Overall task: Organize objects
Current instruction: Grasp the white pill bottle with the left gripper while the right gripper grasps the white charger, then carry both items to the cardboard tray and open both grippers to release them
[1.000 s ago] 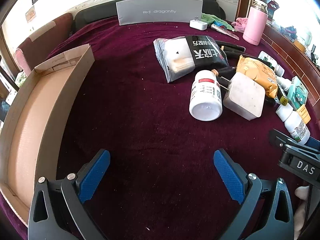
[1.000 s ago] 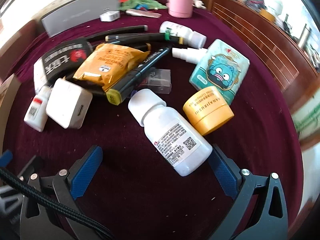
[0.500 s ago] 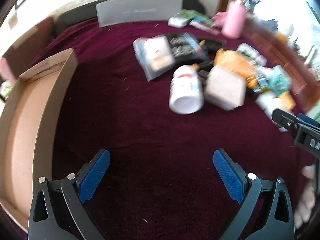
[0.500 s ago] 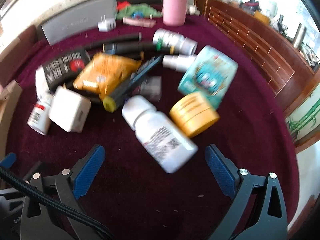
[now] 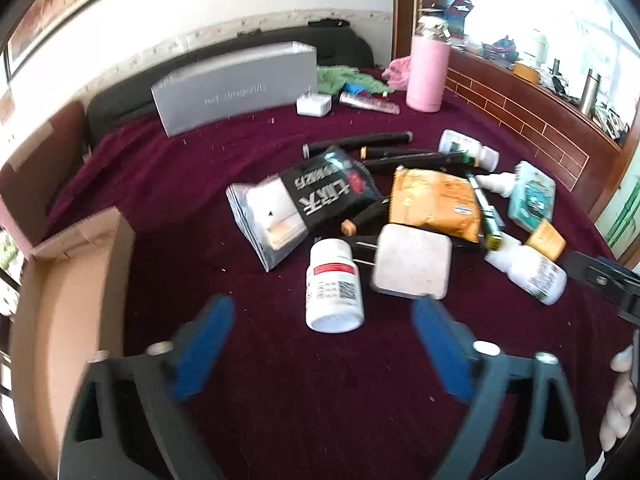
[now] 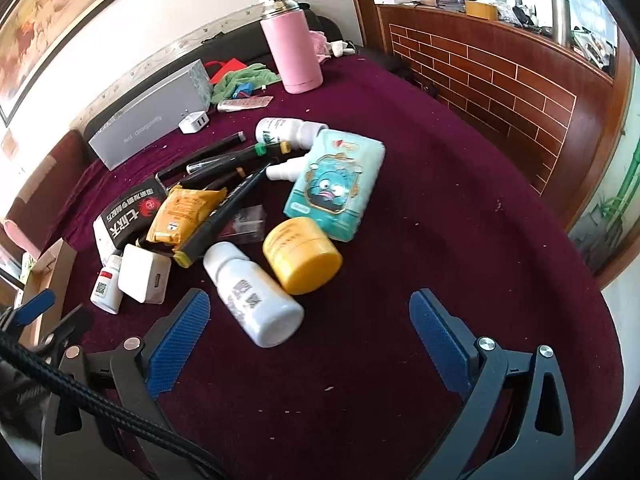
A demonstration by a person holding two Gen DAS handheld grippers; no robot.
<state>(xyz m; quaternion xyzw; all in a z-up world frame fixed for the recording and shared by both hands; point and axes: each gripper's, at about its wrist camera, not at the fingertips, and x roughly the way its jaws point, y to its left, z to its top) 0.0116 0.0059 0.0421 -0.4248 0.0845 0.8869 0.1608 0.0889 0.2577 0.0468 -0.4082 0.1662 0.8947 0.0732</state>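
Observation:
A pile of small objects lies on the maroon cloth. In the left wrist view, a white pill bottle with a red label (image 5: 334,286) and a white charger block (image 5: 412,266) lie just ahead of my open, empty left gripper (image 5: 320,350). Behind them are a black snack packet (image 5: 304,204) and an orange packet (image 5: 434,204). In the right wrist view, a larger white bottle (image 6: 252,294) lies near the left finger of my open, empty right gripper (image 6: 310,344), with a yellow jar (image 6: 302,254) and a teal tissue pack (image 6: 336,188) beyond.
An open cardboard box (image 5: 68,304) sits at the left of the left wrist view. A grey carton (image 5: 236,86), a white plug (image 5: 314,104) and a pink flask (image 6: 292,46) stand at the back. A brick-patterned wooden ledge (image 6: 500,92) borders the right side.
Both grippers have tilted up and pulled back, so more of the room shows. The left gripper has swung right toward the pill bottle and charger. Both stay open and empty.

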